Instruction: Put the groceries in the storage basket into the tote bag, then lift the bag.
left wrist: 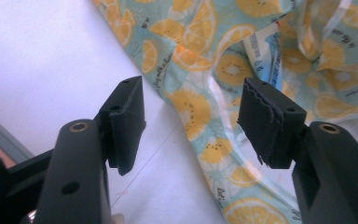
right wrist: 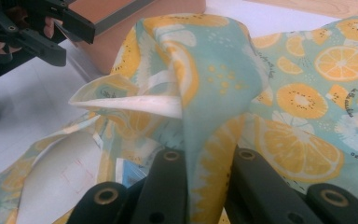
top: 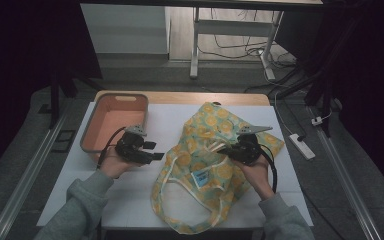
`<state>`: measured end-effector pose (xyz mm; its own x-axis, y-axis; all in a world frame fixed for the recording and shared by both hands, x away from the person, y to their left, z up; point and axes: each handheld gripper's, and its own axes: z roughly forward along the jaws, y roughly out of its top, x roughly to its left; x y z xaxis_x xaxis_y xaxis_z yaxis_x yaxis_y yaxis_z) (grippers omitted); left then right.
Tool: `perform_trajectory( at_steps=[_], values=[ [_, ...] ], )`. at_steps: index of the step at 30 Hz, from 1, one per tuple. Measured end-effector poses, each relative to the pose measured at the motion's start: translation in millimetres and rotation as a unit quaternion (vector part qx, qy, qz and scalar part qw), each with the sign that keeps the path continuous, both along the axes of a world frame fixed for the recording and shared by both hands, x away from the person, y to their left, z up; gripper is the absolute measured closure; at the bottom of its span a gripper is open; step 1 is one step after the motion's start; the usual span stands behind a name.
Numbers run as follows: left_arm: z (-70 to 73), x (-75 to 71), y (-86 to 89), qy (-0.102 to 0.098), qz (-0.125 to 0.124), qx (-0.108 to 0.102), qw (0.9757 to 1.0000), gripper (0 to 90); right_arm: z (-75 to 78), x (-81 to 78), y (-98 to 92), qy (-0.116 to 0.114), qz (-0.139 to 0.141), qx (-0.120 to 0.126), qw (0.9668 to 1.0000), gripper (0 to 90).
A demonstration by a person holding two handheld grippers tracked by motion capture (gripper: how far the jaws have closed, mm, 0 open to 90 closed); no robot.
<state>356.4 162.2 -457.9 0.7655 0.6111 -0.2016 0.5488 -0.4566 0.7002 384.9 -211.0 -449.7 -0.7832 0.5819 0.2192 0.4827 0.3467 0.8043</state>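
Just one bag, one bin, two tongs.

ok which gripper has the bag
The right gripper: its jaws are shut on a fold of the bag. The left gripper is open beside it, gripping nothing.

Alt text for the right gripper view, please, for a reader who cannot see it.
The right gripper pinches a raised fold of the lemon-print fabric bag between its black jaws. Beyond it, on the white table, are the left gripper and a pink tray.
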Motion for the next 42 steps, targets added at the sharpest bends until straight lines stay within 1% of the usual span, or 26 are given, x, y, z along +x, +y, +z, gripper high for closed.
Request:
perform_trajectory(
  at_steps=[4, 9, 11, 14, 17, 19, 21, 23, 25, 26, 27, 28, 29, 31, 32, 33, 34, 36, 37, 38, 40, 41, 42],
  values=[
    [-1.0, 0.3, -6.1, -0.004, -0.002, 0.01, 0.9999, 38.1, 0.2, -0.8, -0.9, -0.001, 0.0, -0.001, 1.0, 87.5],
    [-4.3, 3.1, -15.5, -0.003, -0.003, 0.025, 0.9997, 35.3, 0.5, -1.2, -3.3, -0.002, -0.003, -0.001, 1.0, 87.5],
    [-4.0, 3.2, -21.2, -0.008, -0.002, 0.037, 0.9993, 33.7, 0.8, -1.3, -4.2, -0.002, -0.005, -0.001, 1.0, 87.6],
    [-2.9, 4.0, -30.5, -0.013, -0.008, 0.049, 0.9987, 31.0, 1.8, -2.1, -5.6, -0.003, -0.006, -0.001, 1.0, 87.5],
    [-3.5, 5.7, -44.9, -0.017, -0.016, 0.066, 0.9976, 29.7, 2.8, -2.8, -7.2, -0.004, -0.008, 0.0, 1.0, 87.5],
    [-6.4, 6.7, -55.2, -0.017, -0.021, 0.076, 0.9968, 28.7, 3.2, -2.8, -8.5, -0.005, -0.009, 0.001, 0.9999, 87.6],
    [-11.3, 8.3, -63.4, -0.012, -0.029, 0.086, 0.9958, 28.5, 3.4, -2.6, -9.4, -0.004, -0.01, 0.0, 0.9999, 87.6],
    [-17.1, 11.4, -69.1, -0.007, -0.029, 0.097, 0.9948, 27.8, 2.9, -2.2, -10.2, -0.003, -0.011, 0.001, 0.9999, 87.5],
    [-21.6, 13.9, -73.4, -0.01, -0.02, 0.107, 0.994, 27.8, 2.1, -1.8, -10.5, -0.001, -0.012, 0.001, 0.9999, 87.5],
    [-23.1, 15.1, -75.0, -0.012, -0.014, 0.111, 0.9937, 29.0, 1.8, -1.6, -10.7, -0.001, -0.012, 0.0, 0.9999, 87.5],
    [-24.5, 16.7, -76.0, -0.013, -0.009, 0.109, 0.9939, 31.7, 1.7, -1.6, -11.0, -0.001, -0.012, -0.001, 0.9999, 87.5],
    [-25.4, 18.6, -76.2, -0.012, -0.009, 0.108, 0.9941, 36.3, 1.6, -1.6, -11.2, 0.0, -0.012, 0.0, 0.9999, 87.5],
    [-26.3, 19.8, -76.2, -0.011, -0.009, 0.104, 0.9944, 46.4, 1.6, -1.5, -11.5, 0.0, -0.012, -0.001, 0.9999, 87.5],
    [-26.2, 20.6, -73.7, -0.006, -0.017, 0.096, 0.9952, 68.0, 1.3, -1.1, -12.3, 0.003, -0.012, -0.001, 0.9999, 85.7],
    [-24.8, 20.5, -71.3, 0.0, -0.02, 0.085, 0.9962, 78.4, 1.2, -1.3, -12.6, 0.007, -0.01, -0.004, 0.9999, 82.6],
    [-22.6, 19.8, -68.4, 0.004, -0.021, 0.075, 0.997, 82.9, 1.3, -2.3, -12.4, 0.009, -0.009, -0.01, 0.9999, 78.5],
    [-19.6, 18.2, -65.5, 0.004, -0.023, 0.071, 0.9972, 85.7, 1.7, -4.1, -12.2, 0.007, -0.009, -0.02, 0.9997, 72.3],
    [-14.2, 14.3, -59.2, -0.001, -0.026, 0.067, 0.9974, 87.5, 3.3, -10.0, -11.6, -0.002, -0.014, -0.03, 0.9994, 53.0],
    [-12.0, 12.7, -54.7, 0.001, -0.029, 0.061, 0.9977, 87.8, 5.1, -13.8, -11.7, -0.006, -0.014, -0.029, 0.9995, 45.7],
    [-11.2, 12.2, -52.1, 0.004, -0.03, 0.055, 0.998, 87.9, 8.5, -20.9, -12.2, -0.016, -0.012, -0.024, 0.9995, 39.5],
    [-10.6, 11.7, -44.9, 0.012, -0.029, 0.044, 0.9985, 88.0, 14.9, -33.0, -12.5, -0.033, -0.011, -0.019, 0.9992, 31.5],
    [-11.4, 11.8, -40.8, 0.015, -0.028, 0.043, 0.9986, 88.0, 18.6, -39.9, -13.3, -0.039, -0.009, -0.016, 0.999, 29.2],
    [-12.2, 12.0, -38.5, 0.018, -0.027, 0.04, 0.9987, 88.0, 22.7, -48.4, -15.6, -0.042, -0.005, -0.008, 0.9991, 27.6]
  ],
)
